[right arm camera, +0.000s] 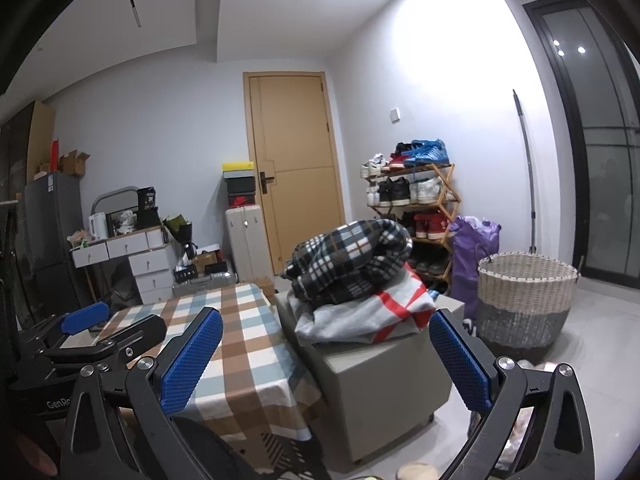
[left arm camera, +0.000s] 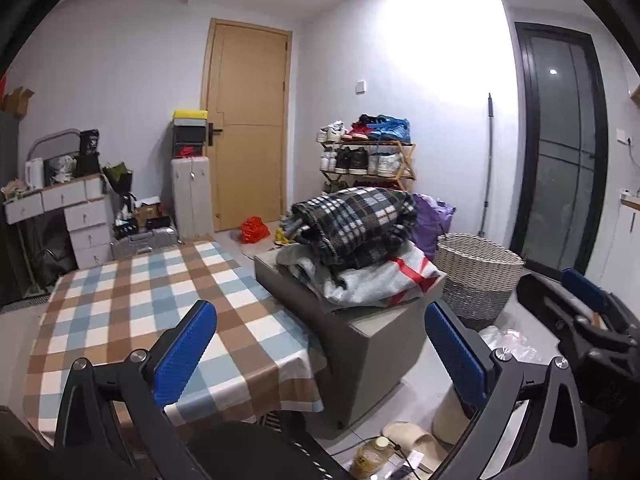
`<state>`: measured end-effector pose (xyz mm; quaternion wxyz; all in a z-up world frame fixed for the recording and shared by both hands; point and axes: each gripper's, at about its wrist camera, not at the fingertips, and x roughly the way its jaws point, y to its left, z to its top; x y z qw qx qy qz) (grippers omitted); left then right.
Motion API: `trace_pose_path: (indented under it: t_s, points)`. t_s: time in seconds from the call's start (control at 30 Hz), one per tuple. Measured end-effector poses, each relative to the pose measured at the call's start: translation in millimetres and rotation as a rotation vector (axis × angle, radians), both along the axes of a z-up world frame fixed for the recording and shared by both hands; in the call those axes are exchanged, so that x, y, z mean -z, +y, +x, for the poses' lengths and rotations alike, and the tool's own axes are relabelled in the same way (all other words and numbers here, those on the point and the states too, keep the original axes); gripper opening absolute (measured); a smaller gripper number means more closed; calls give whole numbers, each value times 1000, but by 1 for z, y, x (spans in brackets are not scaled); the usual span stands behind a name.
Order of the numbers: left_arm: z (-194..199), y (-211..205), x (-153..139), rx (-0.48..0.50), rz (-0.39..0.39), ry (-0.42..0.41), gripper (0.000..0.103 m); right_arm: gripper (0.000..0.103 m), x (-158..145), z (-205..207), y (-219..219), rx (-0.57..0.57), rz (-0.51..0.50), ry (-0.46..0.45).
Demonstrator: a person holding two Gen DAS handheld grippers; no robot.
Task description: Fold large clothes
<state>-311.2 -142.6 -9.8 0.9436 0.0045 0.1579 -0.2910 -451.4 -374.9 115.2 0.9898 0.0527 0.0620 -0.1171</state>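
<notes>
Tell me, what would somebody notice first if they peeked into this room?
Probably the heap of clothes, with a dark plaid garment on top, piled on a grey box seat in the middle. Left of it is a table under a bright checked cloth, and right of it on the floor stands a woven basket. Both grippers, left and right, are open and hold nothing.

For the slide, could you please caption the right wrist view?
Open right gripper faces clothes pile on grey ottoman beside checked table.
</notes>
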Motion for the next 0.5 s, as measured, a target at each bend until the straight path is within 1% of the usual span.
trace_pose_path:
  t_s: [0.1, 0.23, 0.5]
  points:
    - [1, 1, 0, -11, -12, -6, 102, 103, 1, 1, 0, 1, -1, 5]
    - [4, 0, 2, -6, -12, 14, 102, 103, 2, 2, -3, -5, 13, 11]
    - [3, 0, 3, -13, -12, 13, 102, 103, 2, 0, -6, -6, 36, 6]
